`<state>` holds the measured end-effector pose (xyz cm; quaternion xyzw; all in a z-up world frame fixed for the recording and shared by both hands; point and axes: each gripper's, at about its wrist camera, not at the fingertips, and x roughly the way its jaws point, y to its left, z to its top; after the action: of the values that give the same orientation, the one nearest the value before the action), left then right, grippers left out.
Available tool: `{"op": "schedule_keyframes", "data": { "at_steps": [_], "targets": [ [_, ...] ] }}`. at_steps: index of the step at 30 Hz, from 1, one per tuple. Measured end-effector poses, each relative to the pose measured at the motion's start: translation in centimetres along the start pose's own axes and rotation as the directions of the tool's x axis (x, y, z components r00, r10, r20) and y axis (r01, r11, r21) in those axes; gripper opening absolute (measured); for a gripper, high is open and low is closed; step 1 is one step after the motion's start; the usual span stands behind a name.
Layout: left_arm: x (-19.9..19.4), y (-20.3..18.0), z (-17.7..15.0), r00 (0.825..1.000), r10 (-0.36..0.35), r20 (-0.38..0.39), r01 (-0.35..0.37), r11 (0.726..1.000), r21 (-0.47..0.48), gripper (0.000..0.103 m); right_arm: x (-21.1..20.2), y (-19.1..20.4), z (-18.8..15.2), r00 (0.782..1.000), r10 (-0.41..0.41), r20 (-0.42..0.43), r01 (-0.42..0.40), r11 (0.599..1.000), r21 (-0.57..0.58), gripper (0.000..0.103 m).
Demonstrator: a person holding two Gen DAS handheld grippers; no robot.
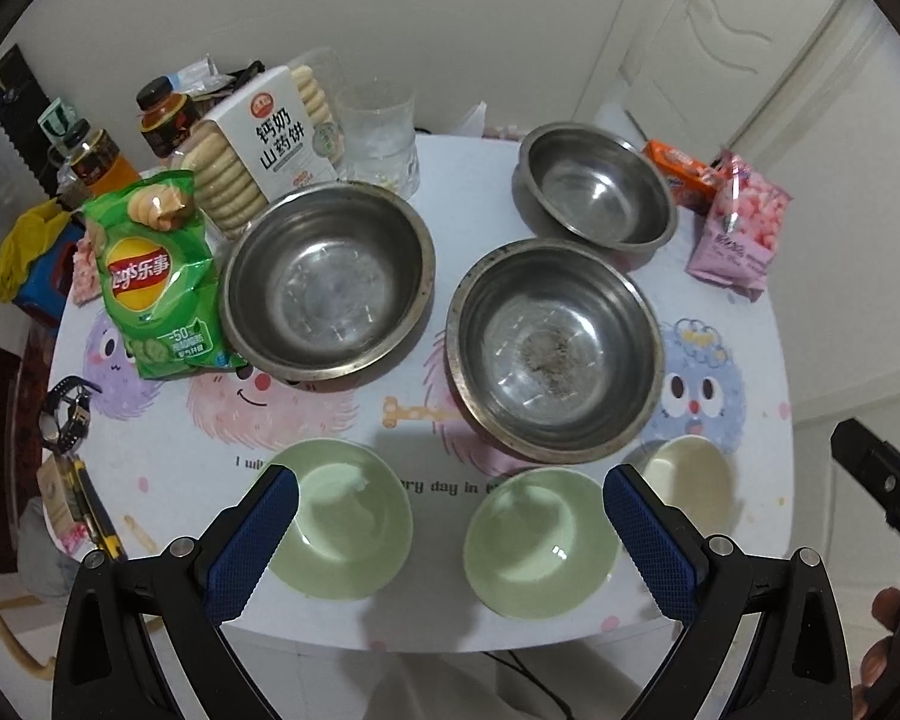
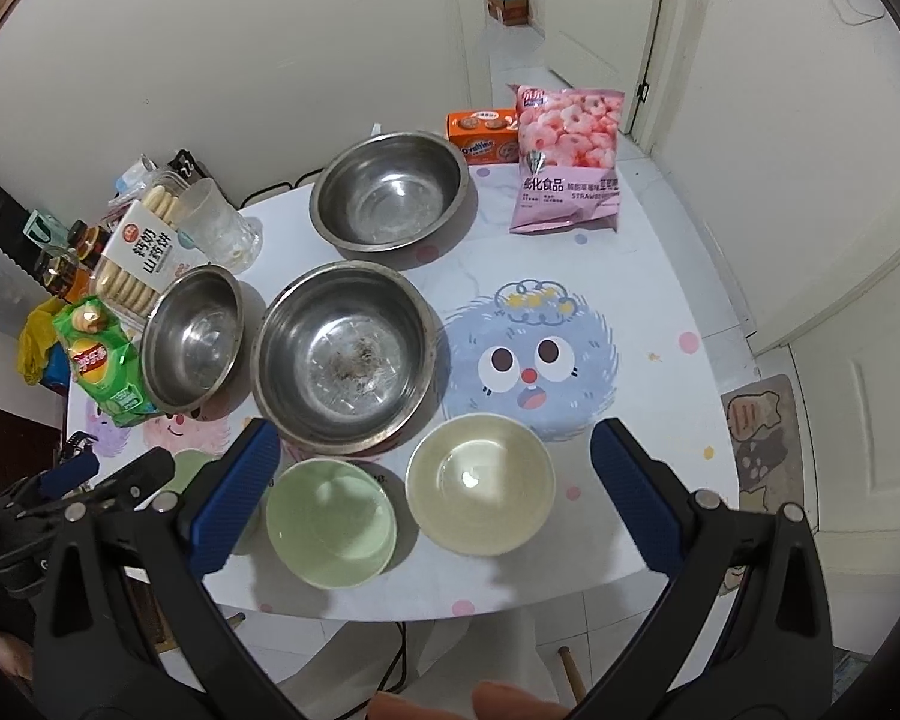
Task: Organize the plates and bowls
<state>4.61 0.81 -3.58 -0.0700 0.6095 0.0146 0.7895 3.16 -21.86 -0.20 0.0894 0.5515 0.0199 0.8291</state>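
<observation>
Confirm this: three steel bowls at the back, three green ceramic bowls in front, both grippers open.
Not quite: only two front bowls are green; the third is cream, clearest in the right wrist view. The three steel bowls and open left gripper and right gripper stand.

Three steel bowls (image 1: pixel 329 279), three ceramic bowls (image 1: pixel 342 519).

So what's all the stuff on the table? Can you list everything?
steel bowls: 3, silver, mid table, separate
small green bowls: 2, pale green, front edge
cream bowl: 1, front right
chips bag: 1, green, left
biscuit pack: 1, white, back left
glass: 1, clear, back
pink snack bag: 1, back right
orange box: 1, back right
bottles: 2, dark caps, far left
left gripper: open, empty
right gripper: open, empty
</observation>
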Motion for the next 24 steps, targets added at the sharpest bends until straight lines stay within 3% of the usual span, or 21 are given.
{"op": "schedule_keyframes", "data": {
  "at_steps": [7, 9, 12, 18, 24],
  "targets": [
    [5.0, -1.1, 1.6, 0.999, 0.032, -0.036, -0.030, 0.998, 0.052, 0.102, 5.9, -1.0, 2.5, 0.995, 0.042, -0.086, -0.038, 0.998, 0.043, 0.103],
    [6.7, -1.3, 2.0, 0.998, 0.037, -0.042, -0.035, 0.998, 0.047, 0.095, 8.0, -1.2, 3.1, 0.992, 0.049, -0.116, -0.044, 0.998, 0.049, 0.103],
    [9.2, -1.4, 2.7, 0.997, 0.028, -0.071, -0.026, 0.999, 0.029, 0.085, 11.7, -1.7, 3.7, 0.979, 0.083, -0.185, -0.070, 0.995, 0.074, 0.103],
    [12.7, -2.3, 3.5, 0.993, 0.022, -0.118, -0.020, 1.000, 0.017, 0.085, 17.0, -2.7, 5.0, 0.953, 0.133, -0.273, -0.103, 0.987, 0.120, 0.103],
    [14.4, -3.3, 3.8, 0.989, 0.006, -0.145, -0.003, 1.000, 0.018, 0.083, 19.9, -2.1, 5.7, 0.931, 0.128, -0.341, -0.106, 0.991, 0.084, 0.103]
  ]
}}
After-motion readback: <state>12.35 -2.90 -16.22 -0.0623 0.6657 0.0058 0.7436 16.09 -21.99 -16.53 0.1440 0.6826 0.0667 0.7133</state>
